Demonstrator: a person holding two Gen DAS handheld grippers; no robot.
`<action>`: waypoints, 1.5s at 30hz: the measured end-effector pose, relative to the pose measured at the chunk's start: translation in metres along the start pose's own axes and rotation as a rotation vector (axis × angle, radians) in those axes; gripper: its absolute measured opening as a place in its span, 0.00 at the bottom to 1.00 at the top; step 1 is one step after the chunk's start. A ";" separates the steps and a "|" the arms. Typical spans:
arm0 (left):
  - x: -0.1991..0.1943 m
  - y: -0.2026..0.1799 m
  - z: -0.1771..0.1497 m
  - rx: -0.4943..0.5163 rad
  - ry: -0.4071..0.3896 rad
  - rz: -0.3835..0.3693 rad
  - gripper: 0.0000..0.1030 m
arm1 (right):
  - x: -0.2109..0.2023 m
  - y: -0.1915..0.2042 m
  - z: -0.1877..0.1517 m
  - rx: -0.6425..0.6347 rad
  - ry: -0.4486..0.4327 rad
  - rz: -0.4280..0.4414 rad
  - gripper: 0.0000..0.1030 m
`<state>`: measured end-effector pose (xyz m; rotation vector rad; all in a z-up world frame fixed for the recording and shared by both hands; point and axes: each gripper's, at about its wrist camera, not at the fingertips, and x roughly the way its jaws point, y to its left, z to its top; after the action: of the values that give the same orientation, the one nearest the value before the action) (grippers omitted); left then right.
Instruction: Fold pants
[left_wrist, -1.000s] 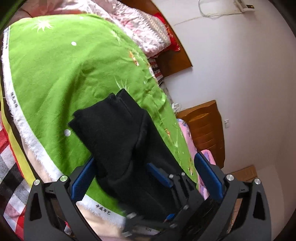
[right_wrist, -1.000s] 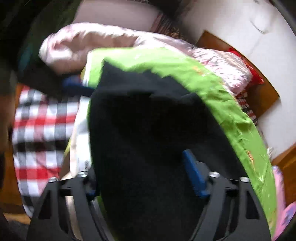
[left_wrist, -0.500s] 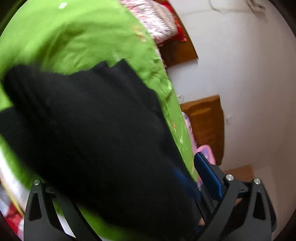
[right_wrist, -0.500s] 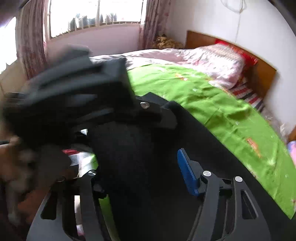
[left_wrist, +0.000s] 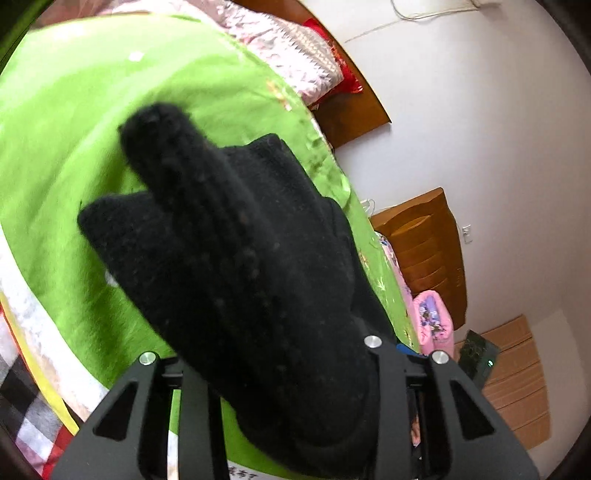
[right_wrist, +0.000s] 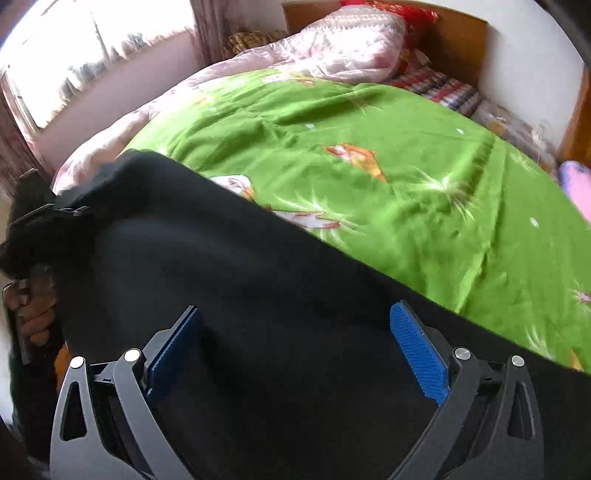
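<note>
The black fleece pants (left_wrist: 236, 258) lie bunched over a green blanket (left_wrist: 74, 122) on the bed. In the left wrist view the cloth fills the space between my left gripper's fingers (left_wrist: 280, 373), which are closed in on it; the pads are hidden. In the right wrist view the pants (right_wrist: 258, 280) stretch as a dark sheet across the lower frame. My right gripper (right_wrist: 295, 350) is open, its blue pads (right_wrist: 417, 350) wide apart over the cloth. The green blanket (right_wrist: 369, 155) lies beyond it.
A pink quilt (right_wrist: 332, 40) and wooden headboard (right_wrist: 458, 33) are at the bed's far end. A wooden nightstand (left_wrist: 424, 251) stands by the white wall. A checked cloth (left_wrist: 22, 413) hangs at the bed's edge. A hand on the other gripper handle (right_wrist: 33, 302) shows at left.
My left gripper has closed on the pants and lifted a bunch of the cloth. My right gripper has let go, opened wide and swung to face the bed.
</note>
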<state>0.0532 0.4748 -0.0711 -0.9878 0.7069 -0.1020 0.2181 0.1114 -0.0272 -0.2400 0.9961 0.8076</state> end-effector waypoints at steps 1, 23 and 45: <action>-0.001 -0.002 0.000 0.000 -0.002 0.005 0.34 | -0.002 0.004 -0.002 -0.016 0.005 -0.022 0.95; 0.013 -0.234 -0.060 0.489 -0.113 0.187 0.34 | -0.023 0.061 -0.044 -0.123 0.099 0.310 0.96; 0.164 -0.307 -0.280 1.190 0.234 0.153 0.94 | -0.259 -0.156 -0.241 0.634 -0.460 -0.007 0.96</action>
<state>0.0856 0.0337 -0.0076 0.2221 0.7630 -0.4491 0.0955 -0.2517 0.0272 0.4700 0.7647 0.4728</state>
